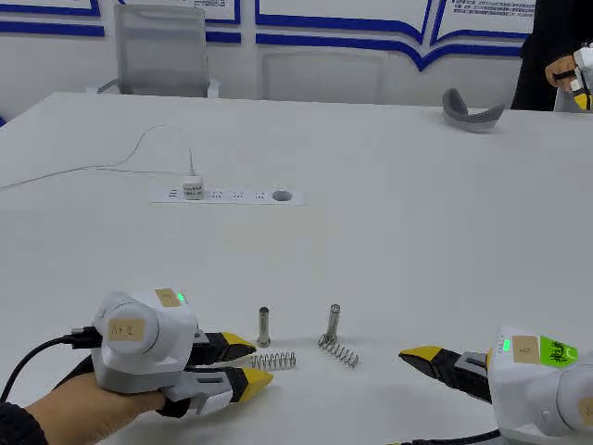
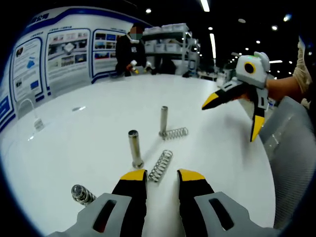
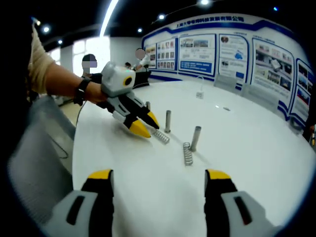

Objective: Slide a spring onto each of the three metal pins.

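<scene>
Head view: first pin [image 1: 264, 325] and second pin [image 1: 334, 320] stand upright and bare on the worktop [image 1: 389, 232], first spring [image 1: 275, 360] and second spring [image 1: 339, 351] lying loose at their feet. Left gripper view: third pin [image 2: 81, 193] appears to carry coils already, so likely one done, two left. Left tool [image 2: 162, 174] held low, jaws narrowly parted, empty, just beside first spring. Right tool [image 3: 159, 174] gapes wide, empty

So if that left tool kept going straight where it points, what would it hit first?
Most likely the loose spring lying just ahead of the left tool. An upright pin stands just beside that line; depth is hard to judge.
</scene>
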`<state>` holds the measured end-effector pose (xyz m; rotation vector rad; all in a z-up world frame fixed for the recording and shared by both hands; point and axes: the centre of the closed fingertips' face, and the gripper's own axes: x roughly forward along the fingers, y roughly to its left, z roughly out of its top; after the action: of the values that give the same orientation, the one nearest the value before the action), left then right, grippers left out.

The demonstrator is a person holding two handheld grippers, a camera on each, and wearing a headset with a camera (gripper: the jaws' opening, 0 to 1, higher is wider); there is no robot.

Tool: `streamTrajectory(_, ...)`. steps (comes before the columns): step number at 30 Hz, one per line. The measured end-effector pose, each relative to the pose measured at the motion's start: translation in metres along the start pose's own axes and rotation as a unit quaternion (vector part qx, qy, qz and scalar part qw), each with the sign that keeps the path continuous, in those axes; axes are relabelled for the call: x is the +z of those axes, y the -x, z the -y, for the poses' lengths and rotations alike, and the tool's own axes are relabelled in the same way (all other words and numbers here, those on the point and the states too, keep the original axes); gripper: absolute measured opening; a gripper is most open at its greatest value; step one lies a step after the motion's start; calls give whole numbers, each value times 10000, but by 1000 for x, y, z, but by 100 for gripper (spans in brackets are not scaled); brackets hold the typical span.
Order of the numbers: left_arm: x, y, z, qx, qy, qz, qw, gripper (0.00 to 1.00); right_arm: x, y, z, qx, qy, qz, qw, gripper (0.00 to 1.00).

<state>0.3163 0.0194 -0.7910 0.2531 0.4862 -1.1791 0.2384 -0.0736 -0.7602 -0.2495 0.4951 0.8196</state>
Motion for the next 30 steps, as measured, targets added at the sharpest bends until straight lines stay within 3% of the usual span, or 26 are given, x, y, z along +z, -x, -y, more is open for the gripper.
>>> streamTrajectory(14,-8,0,8,-70,-117,-155,9998,17,-1,-2,0,14,-23,5,10000,77)
streamTrajectory(30,-9,-2,7,-43,-281,-171,9995,11,-2,0,1,-2,-45,10,10000,76)
